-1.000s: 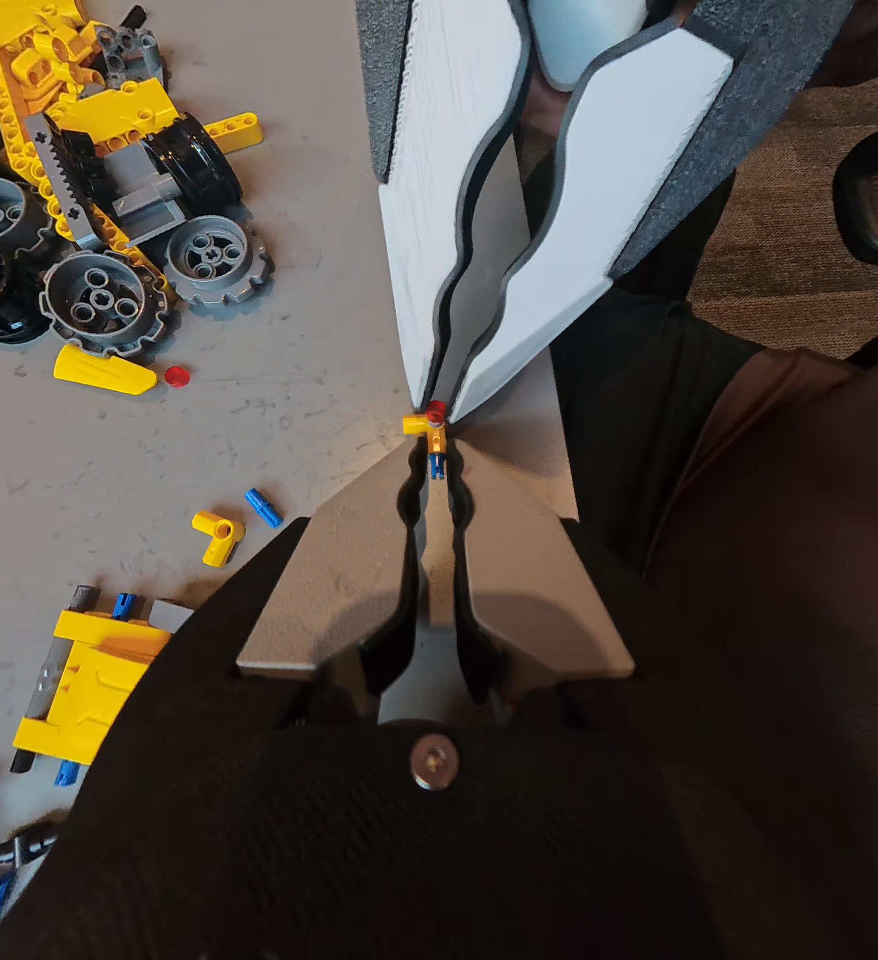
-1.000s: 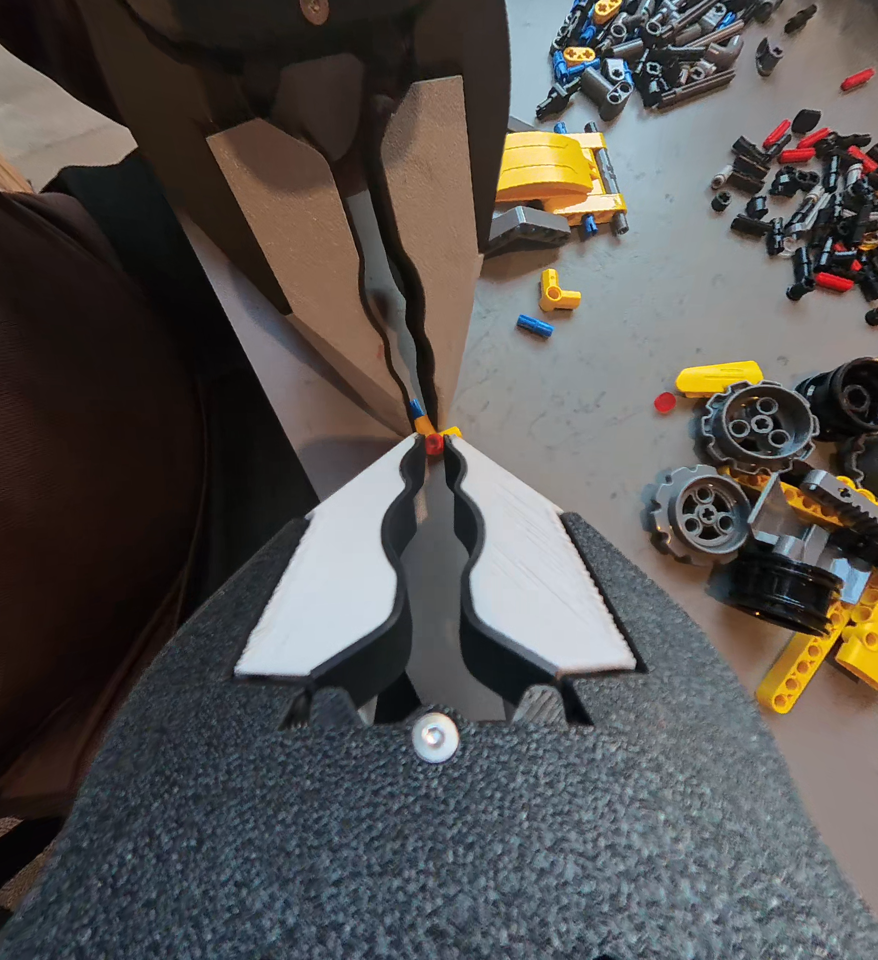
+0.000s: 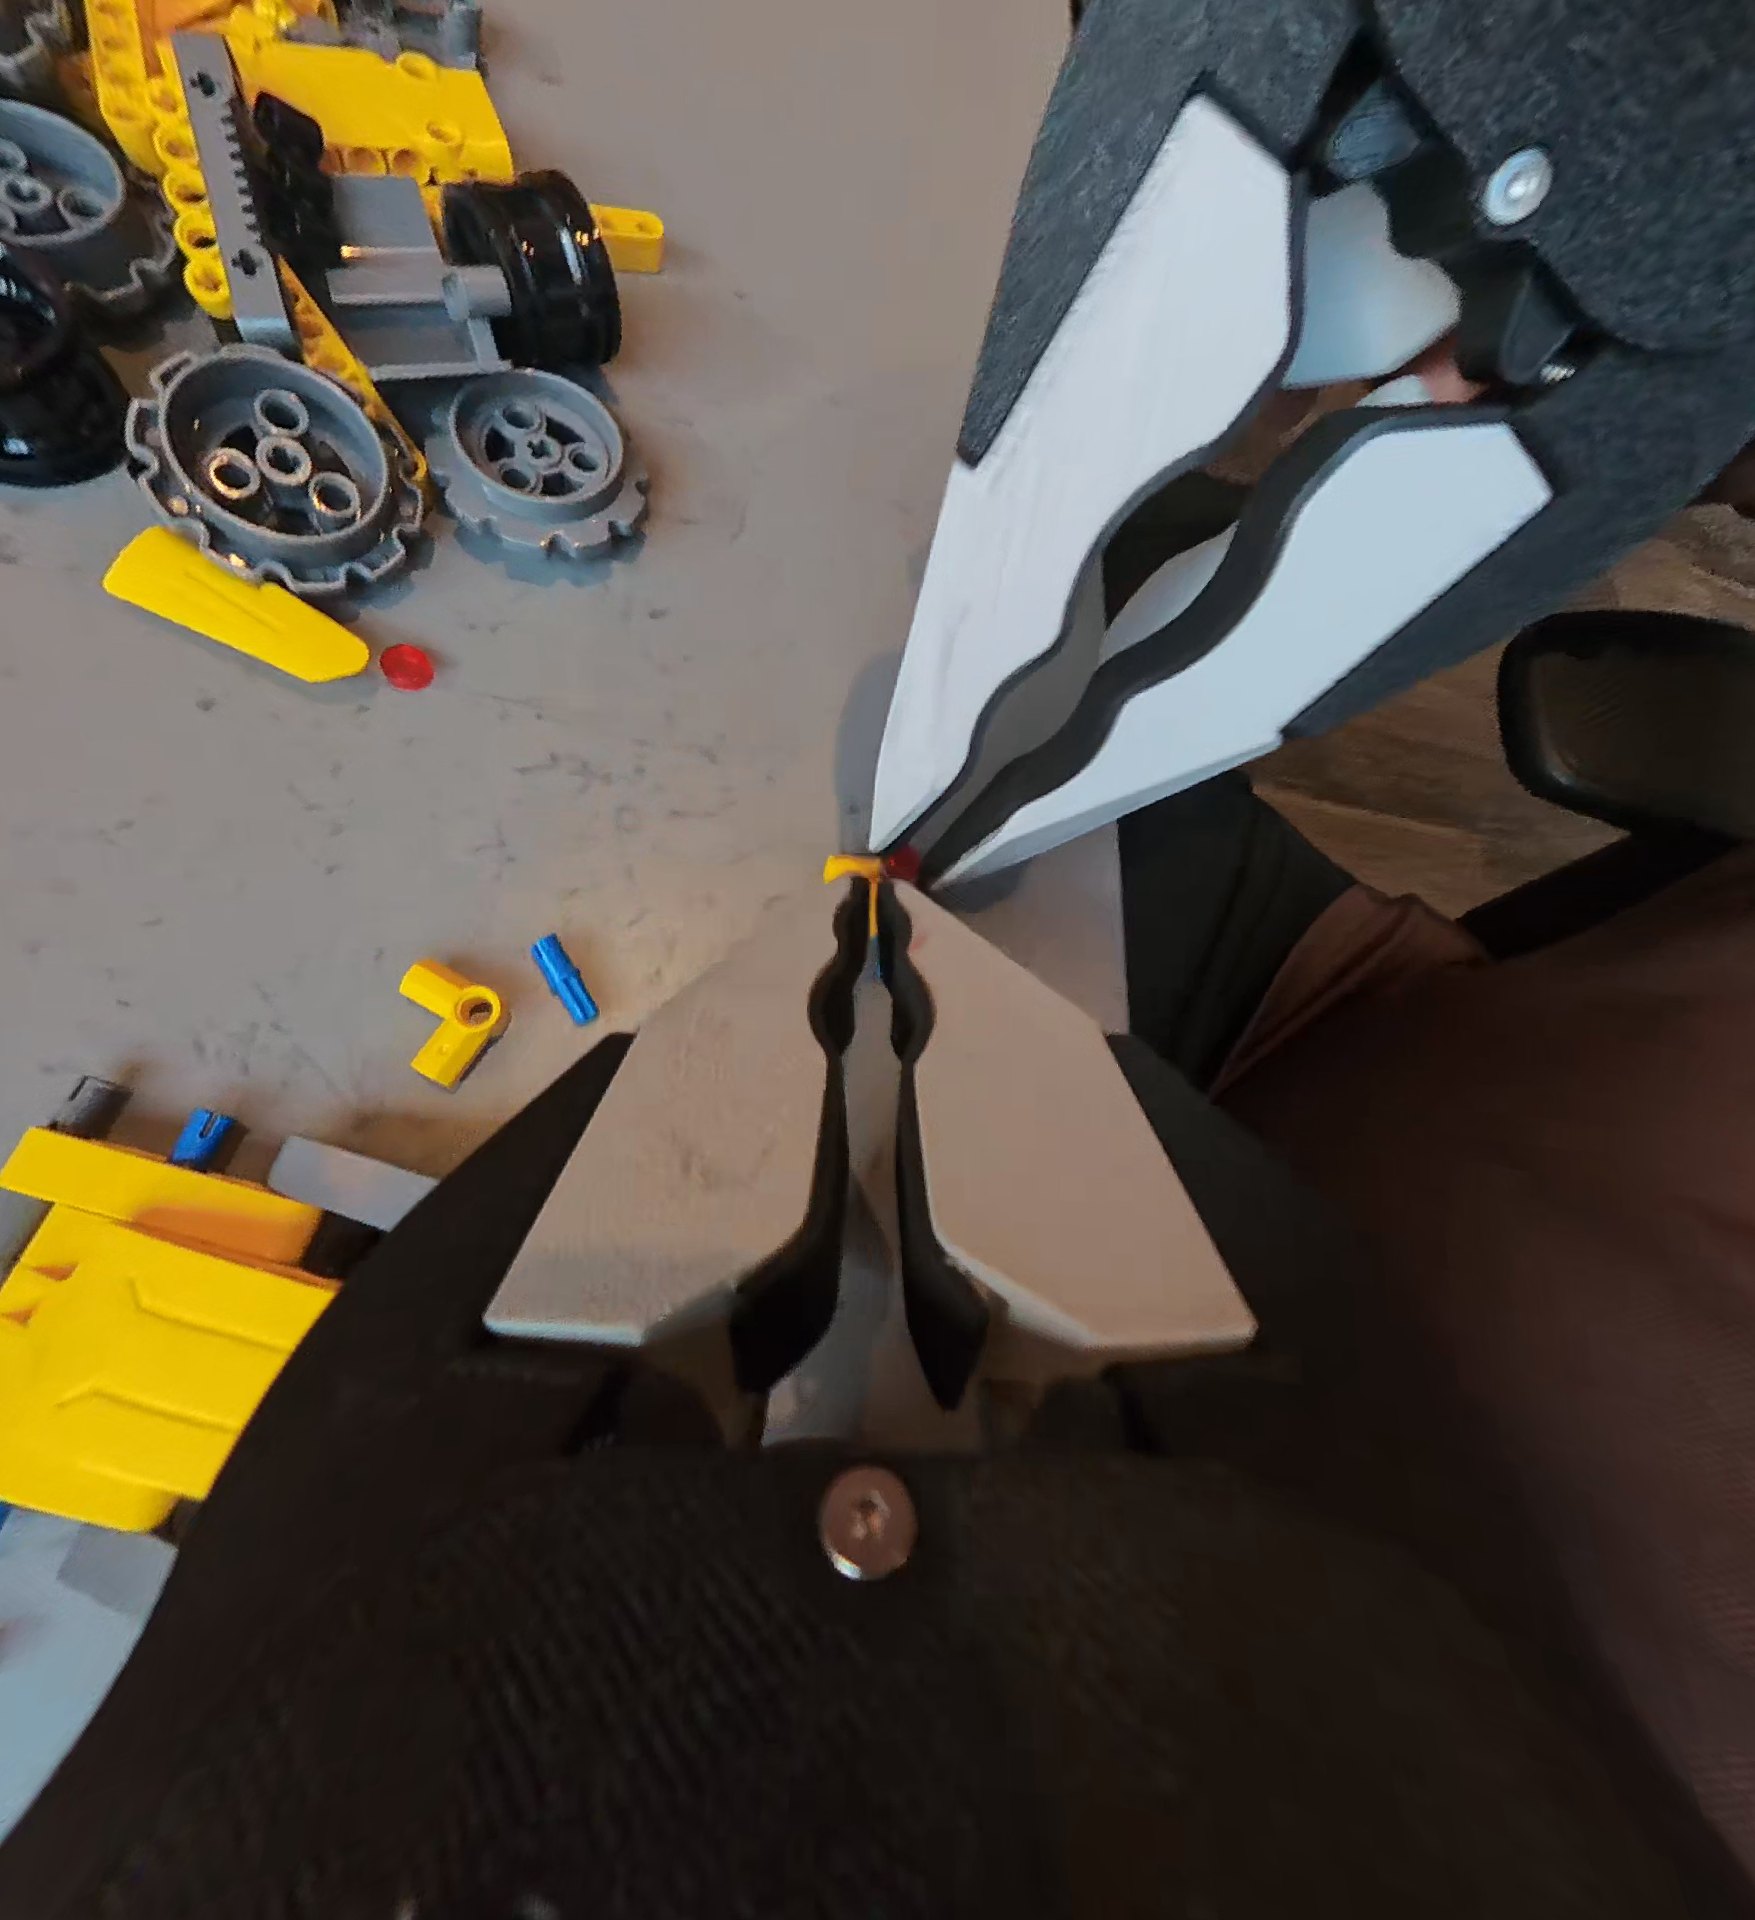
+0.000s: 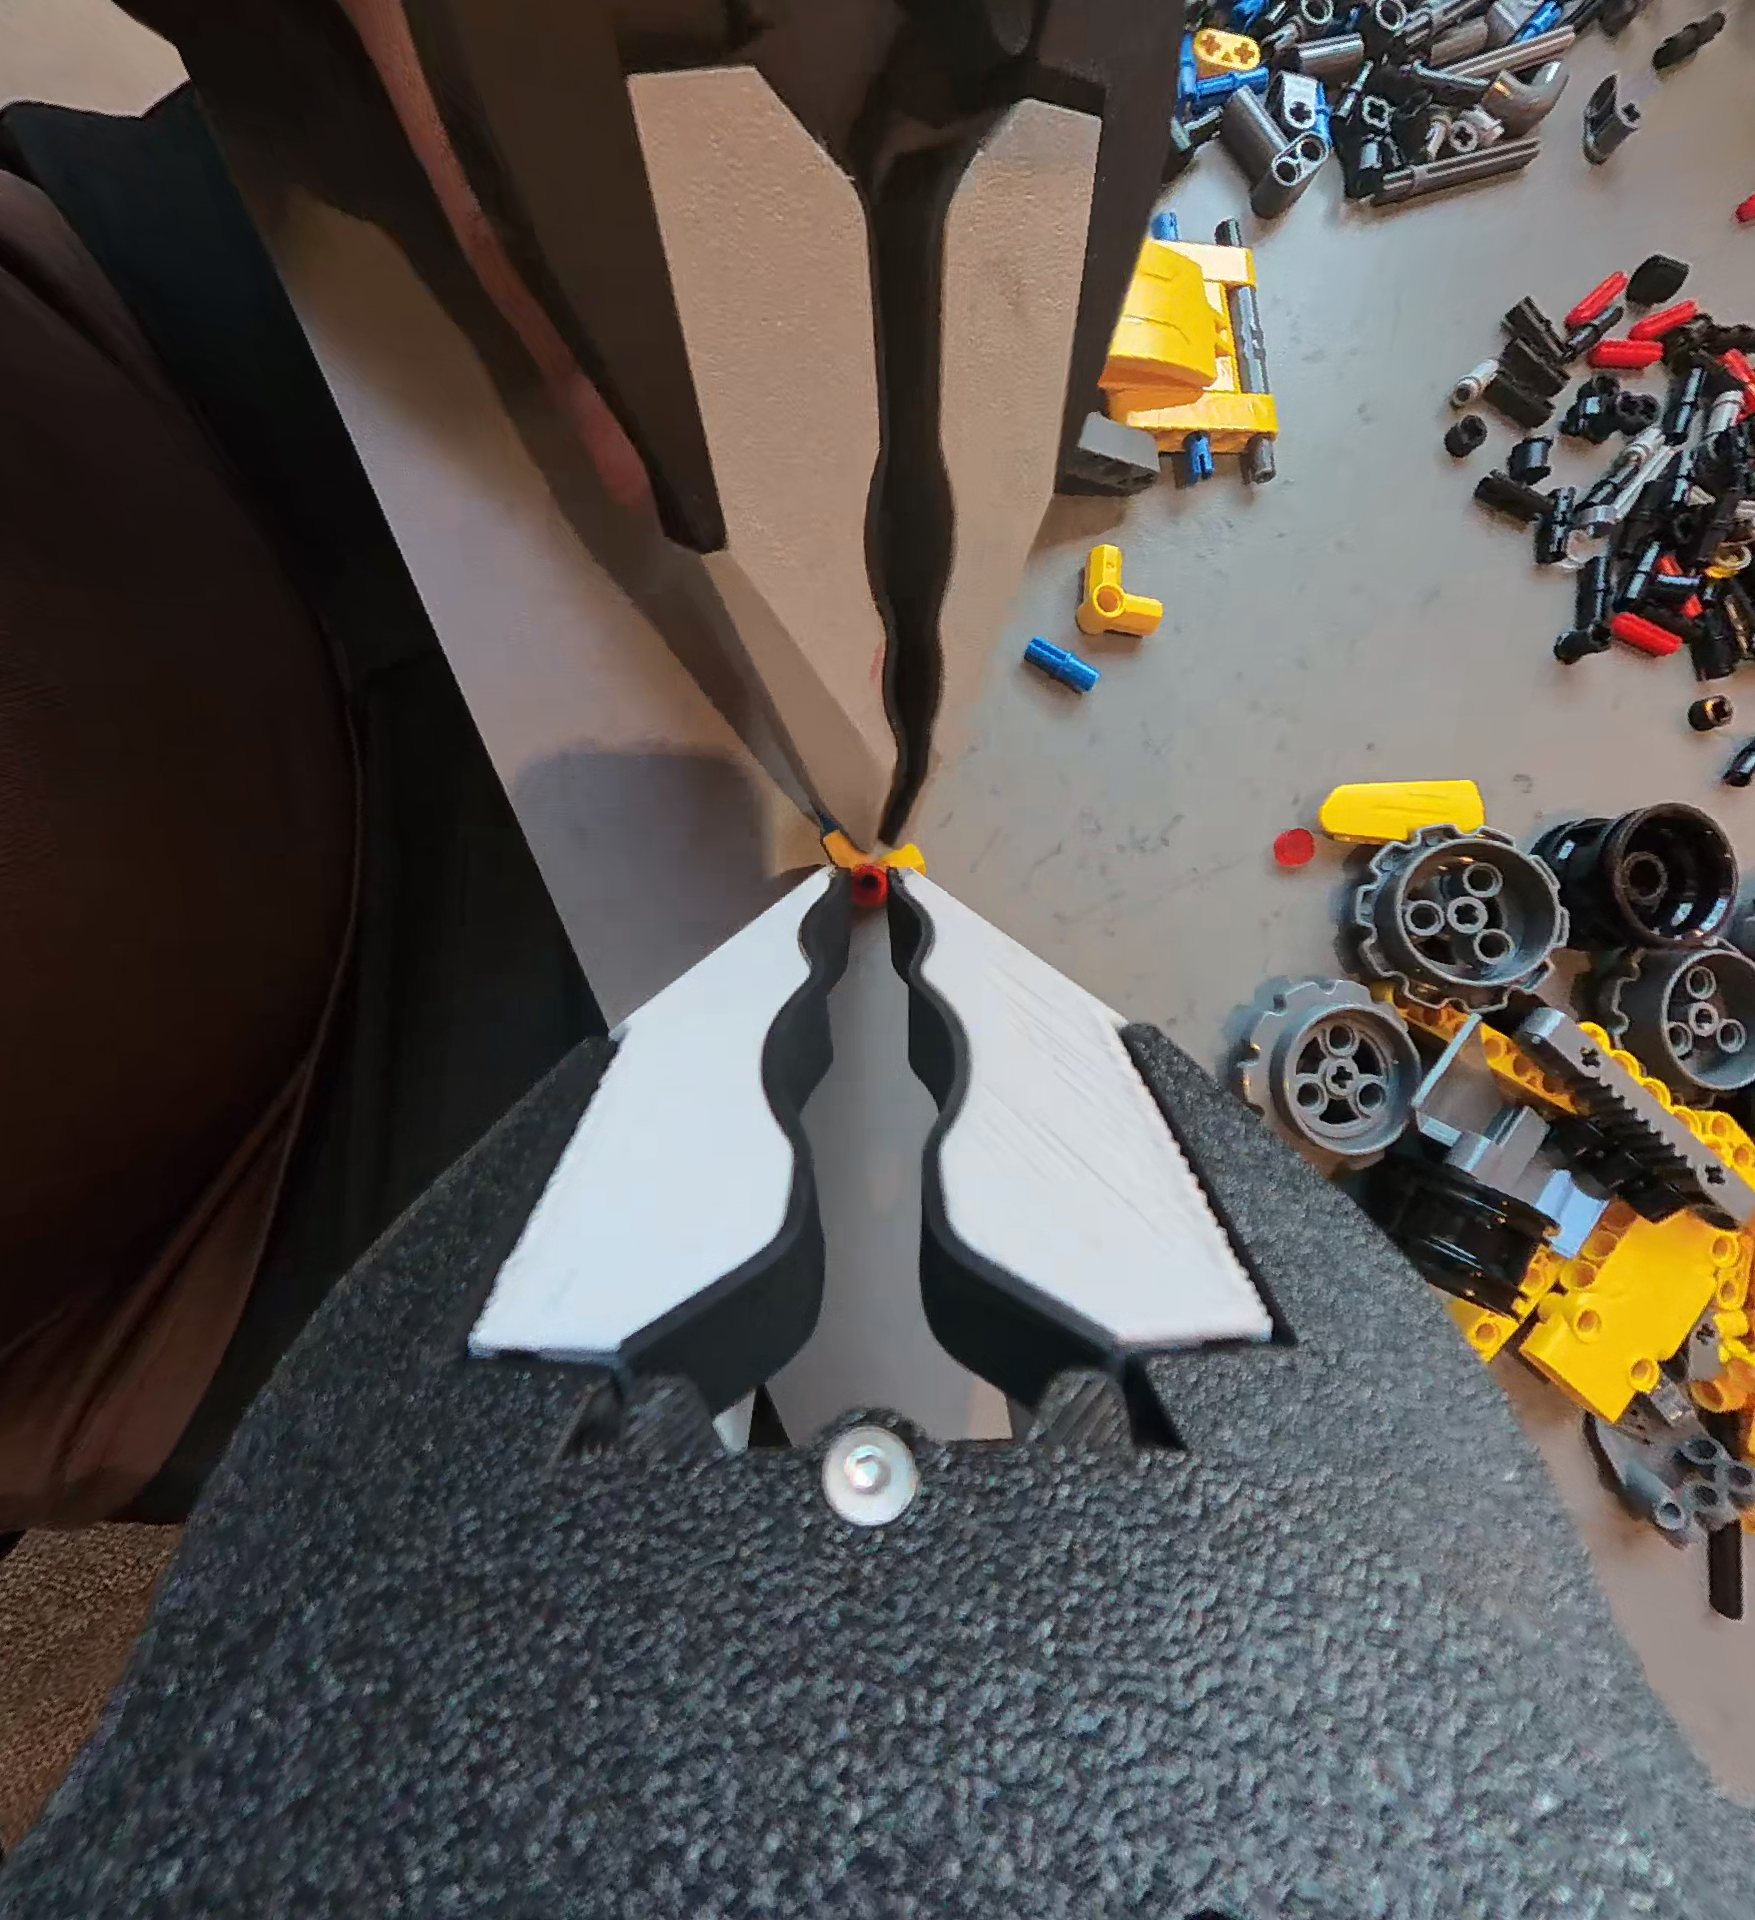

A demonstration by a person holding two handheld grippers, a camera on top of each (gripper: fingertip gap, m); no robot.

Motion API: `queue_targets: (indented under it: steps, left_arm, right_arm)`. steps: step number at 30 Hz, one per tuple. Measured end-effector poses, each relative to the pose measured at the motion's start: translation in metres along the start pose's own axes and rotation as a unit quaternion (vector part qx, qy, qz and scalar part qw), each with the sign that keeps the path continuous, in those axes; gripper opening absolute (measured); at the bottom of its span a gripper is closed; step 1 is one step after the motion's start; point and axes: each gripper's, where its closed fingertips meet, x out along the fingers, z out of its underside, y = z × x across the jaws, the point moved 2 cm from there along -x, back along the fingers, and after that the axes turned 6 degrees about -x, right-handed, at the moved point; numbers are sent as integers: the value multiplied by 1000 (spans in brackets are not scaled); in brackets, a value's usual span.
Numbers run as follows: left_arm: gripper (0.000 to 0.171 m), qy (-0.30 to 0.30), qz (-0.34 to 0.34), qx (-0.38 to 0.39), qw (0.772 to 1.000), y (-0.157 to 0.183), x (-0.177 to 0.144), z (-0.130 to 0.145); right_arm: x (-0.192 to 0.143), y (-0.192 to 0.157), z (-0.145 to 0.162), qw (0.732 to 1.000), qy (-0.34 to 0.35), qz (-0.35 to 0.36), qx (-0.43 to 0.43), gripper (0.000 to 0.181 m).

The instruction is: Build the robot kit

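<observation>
Fingertips are meeting over the table [image 3: 644, 727]: left hand-held gripper [image 3: 871, 914] clamping a yellow connector [image 3: 845, 869], right hand-held gripper [image 4: 866, 883] pinching a red pin [image 4: 867, 884]; misaligned pushing risks flicking either away.

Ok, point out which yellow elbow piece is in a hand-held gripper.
The tiny yellow elbow piece pinched by the left hand-held gripper; the other lies loose on the table.

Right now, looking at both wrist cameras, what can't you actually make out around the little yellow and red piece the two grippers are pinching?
- Left wrist view: the yellow connector is too small, and the left gripper hides its stem.
- Left wrist view: the red piece is mostly hidden by the right gripper.
- Right wrist view: whether red and yellow are fully joined; blurred, tiny.
- Right wrist view: the yellow vehicle assembly is cut off by the right edge.
</observation>
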Motion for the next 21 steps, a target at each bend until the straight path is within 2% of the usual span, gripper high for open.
queue_targets:
  steps: [5, 11, 21]
  left_arm:
    - [4, -11, -6, 34, 999, 9, -3, 7]
    - [3, -26, -29, 90, 995, 4, -2, 13]
    - [3, -26, -47, 134, 990, 4, -1, 13]
  right_arm:
    - [0, -1, -1, 1000, 0, -2, -3, 6]
    - [2, -1, -3, 999, -23, -15, -25, 6]
    - [3, 1, -4, 992, -81, -87, -33, 6]
